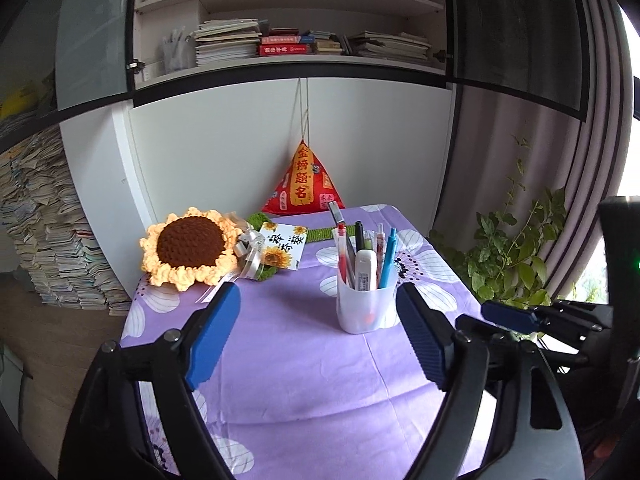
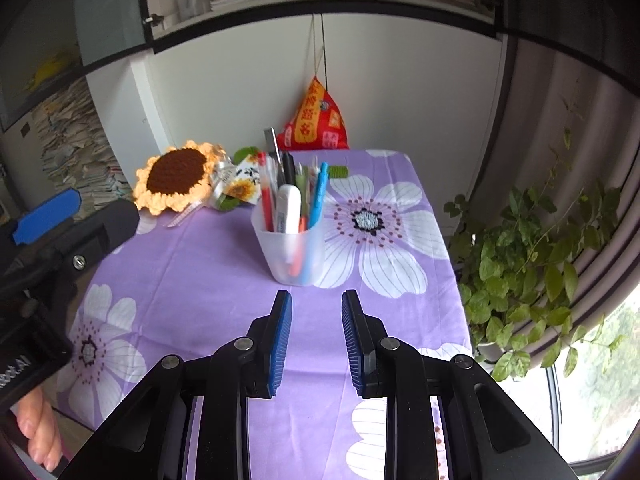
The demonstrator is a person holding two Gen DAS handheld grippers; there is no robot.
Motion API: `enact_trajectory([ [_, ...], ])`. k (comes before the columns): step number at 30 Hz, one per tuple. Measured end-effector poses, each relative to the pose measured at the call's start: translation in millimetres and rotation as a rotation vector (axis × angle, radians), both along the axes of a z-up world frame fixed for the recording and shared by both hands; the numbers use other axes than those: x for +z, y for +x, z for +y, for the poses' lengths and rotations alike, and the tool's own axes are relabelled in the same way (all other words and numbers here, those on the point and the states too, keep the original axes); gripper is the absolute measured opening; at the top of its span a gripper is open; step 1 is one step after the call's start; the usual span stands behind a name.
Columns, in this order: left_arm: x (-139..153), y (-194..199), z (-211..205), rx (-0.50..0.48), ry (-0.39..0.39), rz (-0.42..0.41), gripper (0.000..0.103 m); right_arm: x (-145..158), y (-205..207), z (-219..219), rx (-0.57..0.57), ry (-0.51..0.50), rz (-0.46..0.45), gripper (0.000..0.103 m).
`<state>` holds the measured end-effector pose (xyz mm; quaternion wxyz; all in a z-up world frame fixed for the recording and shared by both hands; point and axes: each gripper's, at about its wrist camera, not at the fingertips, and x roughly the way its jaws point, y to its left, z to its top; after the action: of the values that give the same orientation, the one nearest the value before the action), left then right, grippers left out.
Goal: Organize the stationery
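A translucent white cup (image 1: 366, 302) stands upright on the purple flowered tablecloth (image 1: 304, 364), holding several pens, a white correction tape and a metal blade. It also shows in the right wrist view (image 2: 294, 250). My left gripper (image 1: 318, 300) is open wide and empty, hovering near the table's front, with the cup just ahead between its fingers. My right gripper (image 2: 316, 300) is open and empty, a short way in front of the cup. The right gripper's blue pad (image 1: 508, 316) shows at the right of the left wrist view.
A crochet sunflower (image 1: 186, 250) with a ribbon and card lies at the back left. A red pyramid bag (image 1: 304, 182) leans on the white cabinet. A potted plant (image 2: 516, 276) stands right of the table. Stacked papers (image 1: 44, 232) stand at the left.
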<state>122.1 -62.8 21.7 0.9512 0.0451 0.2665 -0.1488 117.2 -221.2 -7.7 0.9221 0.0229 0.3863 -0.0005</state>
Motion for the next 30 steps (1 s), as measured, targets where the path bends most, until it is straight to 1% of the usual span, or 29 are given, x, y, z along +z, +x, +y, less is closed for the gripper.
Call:
enact_trajectory([
  [5, 2.9, -18.6, 14.6, 0.037, -0.018, -0.008, 0.082, 18.6, -25.0, 11.2, 0.009, -0.024, -0.058, 0.026],
  [7, 3.9, -26.7, 20.6, 0.053, -0.027, -0.01, 0.082, 23.3, -35.0, 14.5, 0.013, -0.03, -0.077, 0.035],
  [8, 3.9, -30.7, 22.6, 0.058, -0.03, -0.012, 0.083, 26.2, -41.2, 16.6, 0.013, -0.029, -0.091, 0.047],
  [9, 4.1, -34.7, 24.2, 0.061, -0.033, -0.014, 0.084, 29.0, -47.4, 18.2, 0.013, -0.026, -0.11, 0.052],
  [11, 3.6, -42.9, 26.9, 0.066, -0.031, -0.018, 0.086, 34.5, -60.5, 21.0, 0.009, -0.019, -0.145, 0.052],
  [18, 4.8, -72.8, 32.9, 0.062, -0.02, -0.038, 0.087, 48.4, -91.8, 28.8, 0.005, -0.018, -0.2, 0.052],
  [21, 8.6, -84.9, 35.8, 0.064, -0.018, -0.059, 0.089, 55.6, -105.0, 32.4, 0.01, -0.02, -0.226, 0.053],
  [30, 27.1, -119.2, 51.2, 0.082, -0.049, -0.133, 0.095, 81.5, -141.0, 42.0, 0.02, -0.037, -0.311, 0.053],
])
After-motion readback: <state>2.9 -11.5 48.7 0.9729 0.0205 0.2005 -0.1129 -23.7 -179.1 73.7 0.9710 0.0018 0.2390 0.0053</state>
